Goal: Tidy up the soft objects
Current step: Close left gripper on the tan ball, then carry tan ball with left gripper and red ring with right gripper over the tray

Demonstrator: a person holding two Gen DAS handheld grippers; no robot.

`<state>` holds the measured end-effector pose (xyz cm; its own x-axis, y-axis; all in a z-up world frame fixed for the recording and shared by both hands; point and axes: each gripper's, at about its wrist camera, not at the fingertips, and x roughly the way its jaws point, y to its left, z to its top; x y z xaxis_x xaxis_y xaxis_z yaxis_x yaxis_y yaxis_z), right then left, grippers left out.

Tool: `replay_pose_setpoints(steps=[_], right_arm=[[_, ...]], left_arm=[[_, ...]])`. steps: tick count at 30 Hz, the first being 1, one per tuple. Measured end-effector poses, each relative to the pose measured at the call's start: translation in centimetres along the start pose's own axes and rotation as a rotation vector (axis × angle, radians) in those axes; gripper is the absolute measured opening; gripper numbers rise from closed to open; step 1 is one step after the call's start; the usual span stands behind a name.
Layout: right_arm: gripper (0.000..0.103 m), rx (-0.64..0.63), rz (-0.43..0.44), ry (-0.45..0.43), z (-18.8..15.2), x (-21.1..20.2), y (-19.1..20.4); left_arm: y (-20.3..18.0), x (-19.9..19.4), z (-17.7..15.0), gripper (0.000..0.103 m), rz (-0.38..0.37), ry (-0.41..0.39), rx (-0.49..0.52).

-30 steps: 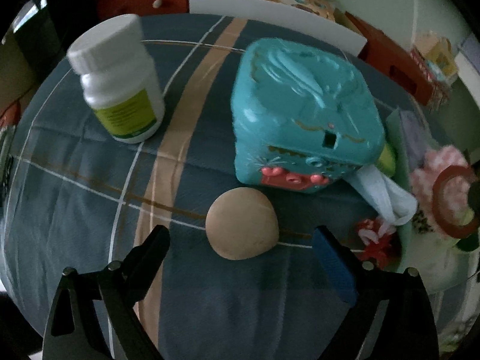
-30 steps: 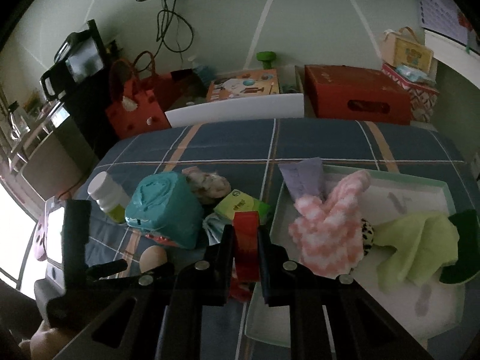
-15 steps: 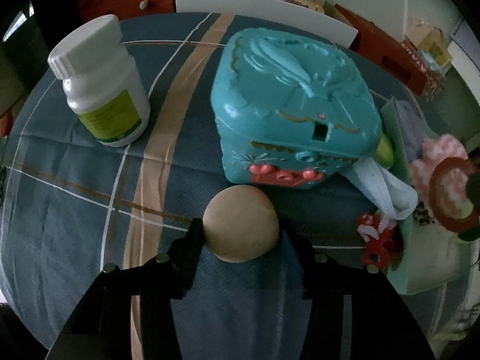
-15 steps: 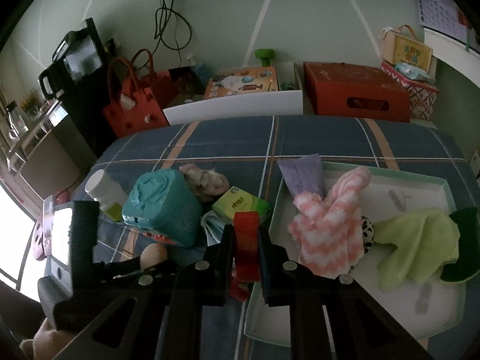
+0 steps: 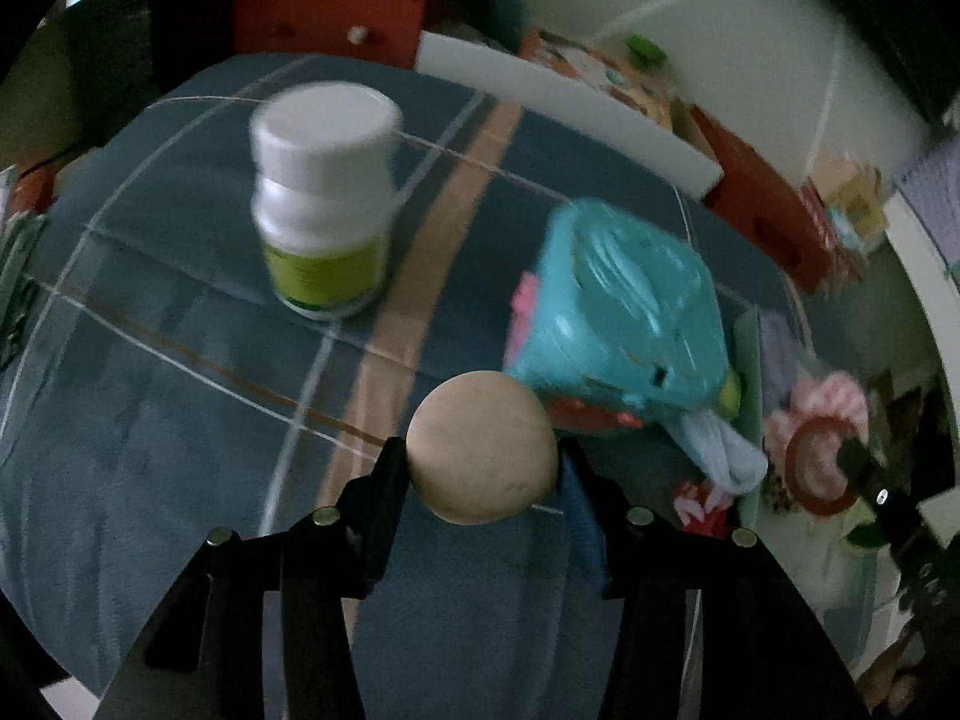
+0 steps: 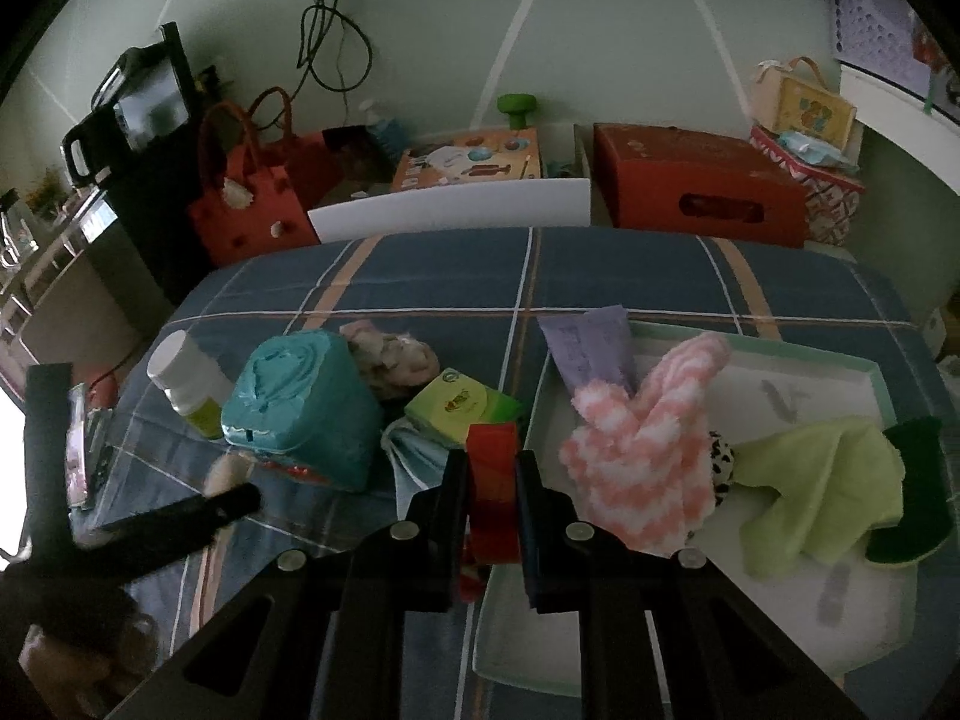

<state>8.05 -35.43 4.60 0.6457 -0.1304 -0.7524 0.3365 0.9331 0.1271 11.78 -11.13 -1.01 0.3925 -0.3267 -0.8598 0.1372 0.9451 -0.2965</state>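
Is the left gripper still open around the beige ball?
No, the left gripper is shut on the beige ball, with both fingers pressed against its sides.

A lived-in home: a plaid cloth [image 6: 600,276] covers the counter, with a red handbag [image 6: 252,204], a red box [image 6: 690,192] and a children's puzzle box [image 6: 474,159] (all along the wall) behind.

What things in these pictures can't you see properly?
- Bottle label: smeared by motion blur in the left wrist view, unreadable.
- Red thing in the right gripper: its lower part is hidden behind the fingers, right wrist view.
- Spotted toy in the tray: mostly covered by the pink sock.
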Motion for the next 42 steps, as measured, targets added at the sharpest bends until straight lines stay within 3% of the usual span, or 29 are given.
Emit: replay_pose_setpoints(steps=[11,20,37,42], right_arm=[[0.016,-0.001,-0.030,-0.035,0.4,-1.3,0.0],[0.016,0.031,-0.044,-0.076,0.8,-3.1,-1.3],[0.016,0.209,-0.187,-0.139,0.5,-6.6,-9.5],[0.016,0.269,-0.200,-0.160,0.0,-7.7,-12.1]], left_arm=[[1.4,-4.2,0.2,0.051,0.000,-0.145,-0.059],[0.7,-6.1,0.6,0.051,0.012,-0.233,-0.042],[-5.2,-7.2,-0.6,0.051,-0.016,-0.275,0.125],[-8.6,-7.4,-1.3,0.051,-0.040,-0.286,0.214]])
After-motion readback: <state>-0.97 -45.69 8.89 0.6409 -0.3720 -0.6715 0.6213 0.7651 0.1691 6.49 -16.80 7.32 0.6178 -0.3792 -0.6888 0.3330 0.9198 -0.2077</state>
